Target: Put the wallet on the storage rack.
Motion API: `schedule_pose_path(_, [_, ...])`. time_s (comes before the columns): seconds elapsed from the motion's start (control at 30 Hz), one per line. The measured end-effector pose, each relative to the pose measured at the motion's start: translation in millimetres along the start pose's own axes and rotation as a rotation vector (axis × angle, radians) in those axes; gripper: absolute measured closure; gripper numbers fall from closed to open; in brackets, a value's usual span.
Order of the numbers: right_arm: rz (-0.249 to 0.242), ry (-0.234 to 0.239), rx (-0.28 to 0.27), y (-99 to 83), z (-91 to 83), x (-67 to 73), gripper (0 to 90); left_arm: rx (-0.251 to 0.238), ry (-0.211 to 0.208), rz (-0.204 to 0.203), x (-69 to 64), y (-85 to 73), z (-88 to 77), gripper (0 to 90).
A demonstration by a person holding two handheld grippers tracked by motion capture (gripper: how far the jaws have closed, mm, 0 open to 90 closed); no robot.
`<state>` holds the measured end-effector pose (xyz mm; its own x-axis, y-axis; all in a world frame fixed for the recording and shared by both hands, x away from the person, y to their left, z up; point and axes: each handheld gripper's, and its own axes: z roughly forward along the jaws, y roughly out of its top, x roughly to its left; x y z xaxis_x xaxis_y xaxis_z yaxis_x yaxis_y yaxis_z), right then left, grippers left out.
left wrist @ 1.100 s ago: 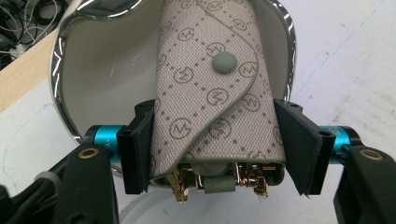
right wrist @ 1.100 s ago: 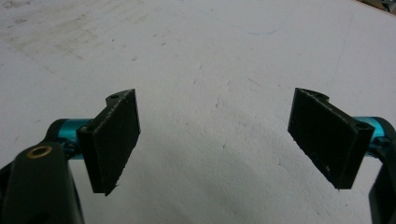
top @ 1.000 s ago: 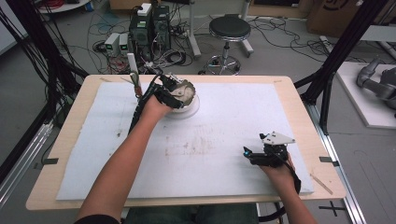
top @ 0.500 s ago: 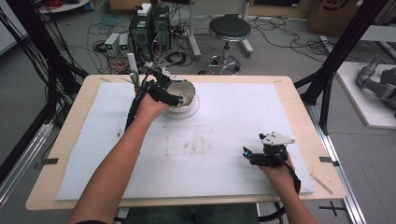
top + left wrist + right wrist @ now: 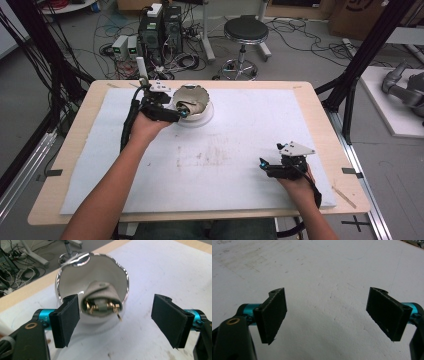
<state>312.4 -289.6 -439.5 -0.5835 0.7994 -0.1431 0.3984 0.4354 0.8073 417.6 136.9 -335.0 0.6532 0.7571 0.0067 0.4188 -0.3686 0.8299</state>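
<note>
A shiny silver bowl (image 5: 193,99) with a wavy rim lies tipped on a white round dish (image 5: 204,119) at the back left of the mat. Its mouth faces my left gripper, and inside sits a grey cloth bundle (image 5: 100,293) with gold-coloured metal pieces (image 5: 96,307). My left gripper (image 5: 181,111) (image 5: 115,325) hovers just left of the bowl. Its jaws have just been opening and now stand wide, with nothing between them. My right gripper (image 5: 263,164) (image 5: 334,315) rests open on the bare mat at the front right.
A white mat (image 5: 235,150) covers most of the wooden table (image 5: 320,100). A small white upright object (image 5: 141,66) stands at the table's back edge, behind my left hand. Beyond the table are a stool (image 5: 245,31) and cabling on the floor.
My left hand has drawn back to the left, off the bowl, and its jaws have spread wider. The bowl's inside now shows. The right hand has kept still.
</note>
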Motion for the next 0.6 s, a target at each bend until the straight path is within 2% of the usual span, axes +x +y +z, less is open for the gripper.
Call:
schedule_pose_path(0.17, [-0.009,0.001,0.003,0.4,0.8,1.0,17.1,-0.003,-0.008,-0.001,-0.8,-22.2,-18.3,22.6])
schedule_pose_path(0.27, [-0.008,0.001,0.003,0.2,0.8,0.9,17.1,-0.007,-0.012,0.001,-1.8,-27.9,-22.8,22.6])
schedule_pose_path(0.4, [-0.006,0.004,0.003,-0.6,-0.4,0.7,17.1,-0.041,-0.025,-0.003,-4.5,-43.3,-32.8,22.4])
schedule_pose_path(0.43, [0.005,0.007,0.005,-1.1,-0.8,0.9,17.1,-0.055,-0.027,-0.005,-6.0,-52.1,-36.8,22.2])
schedule_pose_path(0.47, [0.005,0.007,0.005,-1.1,-0.8,0.9,17.1,-0.055,-0.027,-0.005,-6.0,-52.1,-36.8,21.9])
schedule_pose_path(0.6, [-0.001,0.004,-0.001,-1.3,-1.6,0.1,17.1,-0.085,-0.046,-0.022,-9.5,-72.2,-41.9,21.3])
